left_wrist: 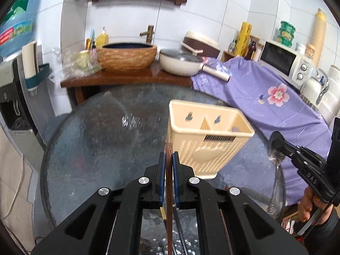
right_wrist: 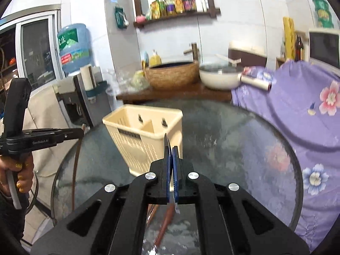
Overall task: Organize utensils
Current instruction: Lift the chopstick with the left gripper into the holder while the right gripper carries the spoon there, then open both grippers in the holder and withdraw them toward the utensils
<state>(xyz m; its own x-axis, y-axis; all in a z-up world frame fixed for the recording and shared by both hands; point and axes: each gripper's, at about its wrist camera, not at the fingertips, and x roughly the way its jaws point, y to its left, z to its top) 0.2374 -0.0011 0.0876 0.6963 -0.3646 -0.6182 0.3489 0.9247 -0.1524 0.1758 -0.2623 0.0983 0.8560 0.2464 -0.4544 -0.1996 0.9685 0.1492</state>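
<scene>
A cream plastic utensil holder (left_wrist: 207,136) with two compartments stands on the round glass table (left_wrist: 102,140); it also shows in the right wrist view (right_wrist: 144,131). My left gripper (left_wrist: 169,159) is shut on dark wooden chopsticks (left_wrist: 169,182), upright, just left of and in front of the holder. My right gripper (right_wrist: 171,155) is shut on a metal spoon (right_wrist: 166,144), held edge-on, in front of the holder's right side. The spoon's bowl (left_wrist: 276,155) shows in the left wrist view under the right gripper (left_wrist: 274,140). The left gripper (right_wrist: 81,130) with the chopsticks (right_wrist: 76,161) shows at the left of the right wrist view.
A wooden counter behind the table carries a woven basin (left_wrist: 127,56) and a white lidded pan (left_wrist: 180,61). A purple flowered cloth (left_wrist: 265,93) covers the surface at the right, with a microwave (left_wrist: 284,61) behind. A water dispenser (right_wrist: 72,97) stands at the left.
</scene>
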